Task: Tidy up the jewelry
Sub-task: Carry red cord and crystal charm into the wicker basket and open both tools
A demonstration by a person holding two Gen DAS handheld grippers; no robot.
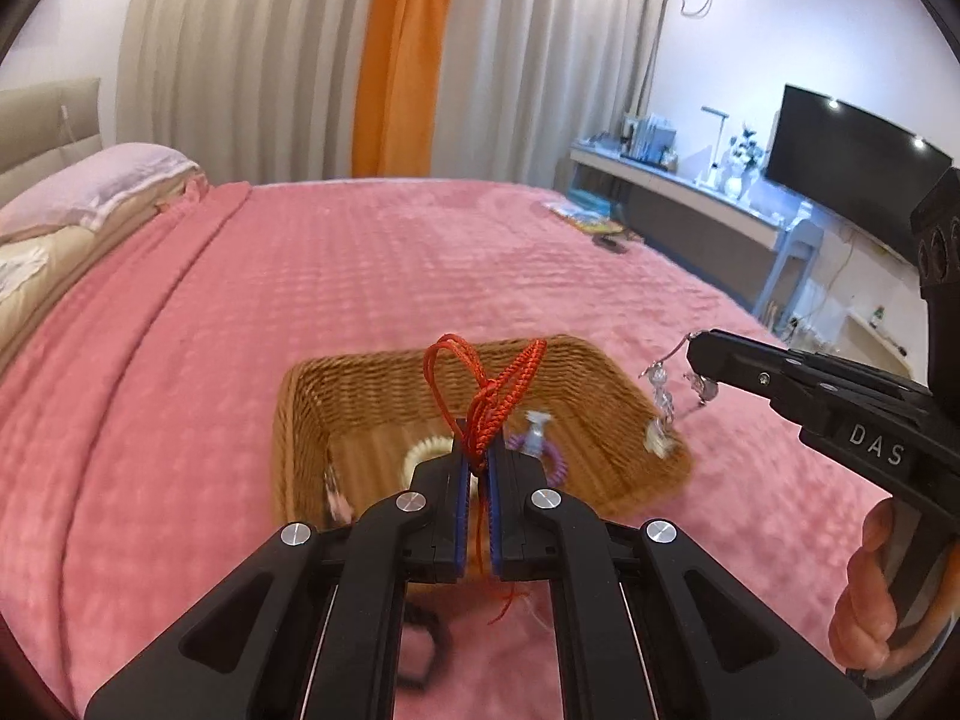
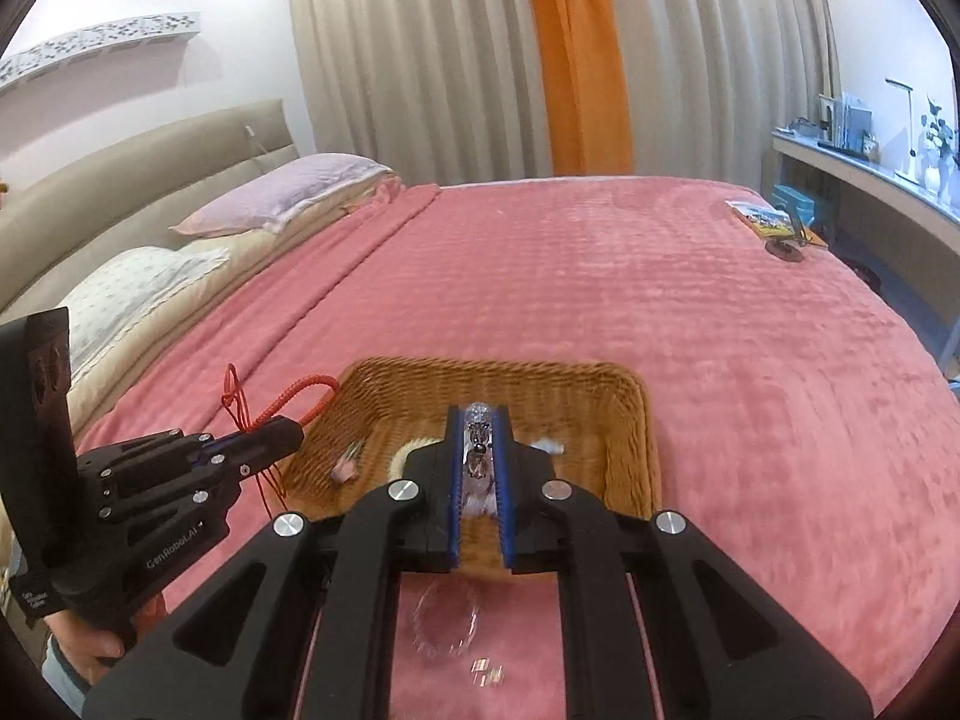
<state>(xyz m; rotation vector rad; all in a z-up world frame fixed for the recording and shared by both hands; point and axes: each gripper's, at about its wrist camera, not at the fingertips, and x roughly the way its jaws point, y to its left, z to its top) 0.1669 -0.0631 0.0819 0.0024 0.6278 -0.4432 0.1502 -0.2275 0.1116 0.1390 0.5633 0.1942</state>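
My left gripper [image 1: 478, 456] is shut on a red braided cord bracelet [image 1: 498, 384], whose loops stick up above the pads. It hangs over the near side of a wicker basket [image 1: 384, 372] on the pink bedspread. In the basket lie a white ring-shaped piece [image 1: 420, 453], a purple coil band [image 1: 552, 462] and a small pink item [image 1: 336, 495]. My right gripper [image 2: 478, 420] is shut on a clear crystal bead chain [image 2: 478, 450] over the same basket [image 2: 648, 420]. From the left wrist view the right gripper [image 1: 699, 354] shows the chain [image 1: 660, 390] dangling over the basket's right corner.
A clear bead bracelet [image 2: 447, 624] and small sparkling bits [image 2: 486, 672] lie on the bedspread in front of the basket. A black band [image 1: 426, 648] lies near it too. A book [image 2: 759, 216] rests at the bed's far right edge. Pillows [image 2: 288, 192] line the left.
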